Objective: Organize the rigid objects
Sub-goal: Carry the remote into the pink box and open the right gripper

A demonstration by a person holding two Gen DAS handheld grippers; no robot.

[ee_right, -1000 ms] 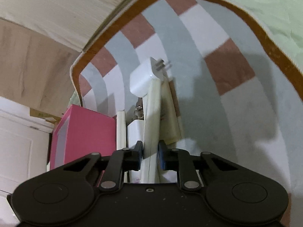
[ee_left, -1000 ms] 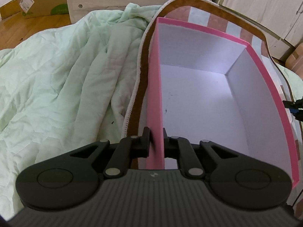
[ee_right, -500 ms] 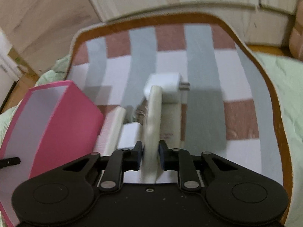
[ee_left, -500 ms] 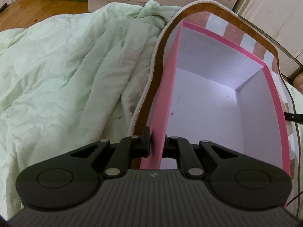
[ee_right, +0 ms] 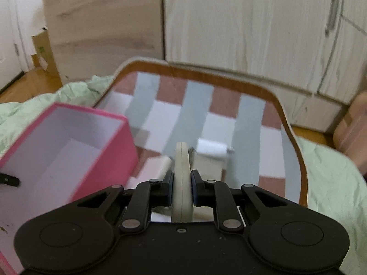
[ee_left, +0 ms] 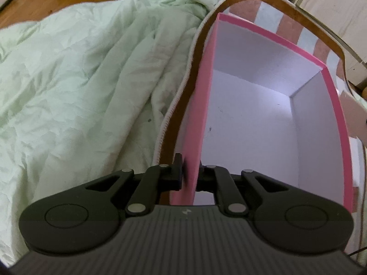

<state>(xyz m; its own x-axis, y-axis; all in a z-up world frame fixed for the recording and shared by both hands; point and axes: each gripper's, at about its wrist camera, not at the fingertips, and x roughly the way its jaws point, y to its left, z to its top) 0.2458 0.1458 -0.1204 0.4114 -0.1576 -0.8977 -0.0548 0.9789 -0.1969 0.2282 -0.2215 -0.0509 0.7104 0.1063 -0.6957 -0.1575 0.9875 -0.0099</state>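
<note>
Pink box, open-topped, white inside, nothing seen within; stands on a checked mat of grey, white and rust squares with a brown border, near the mat's edge where it meets a pale green quilt. Left gripper: jaws closed on the box's near side wall, one finger outside, one inside; the interior ahead of it is open room. Right gripper: jaws clamped on a flat cream-coloured object with rounded ends, held on edge clear above the mat, long axis running straight away from the camera along the fingers; what it is cannot be told. The box lies to its left in the right-wrist view, with bare mat between. Below and beyond the held object: a white plug adapter, prongs pointing right, resting on a pale flat item; a pinkish-white flat piece just left of it. Picture motion-blurred. Surroundings: light wood wardrobe doors behind the mat, wooden floor, a cardboard carton at far left.
</note>
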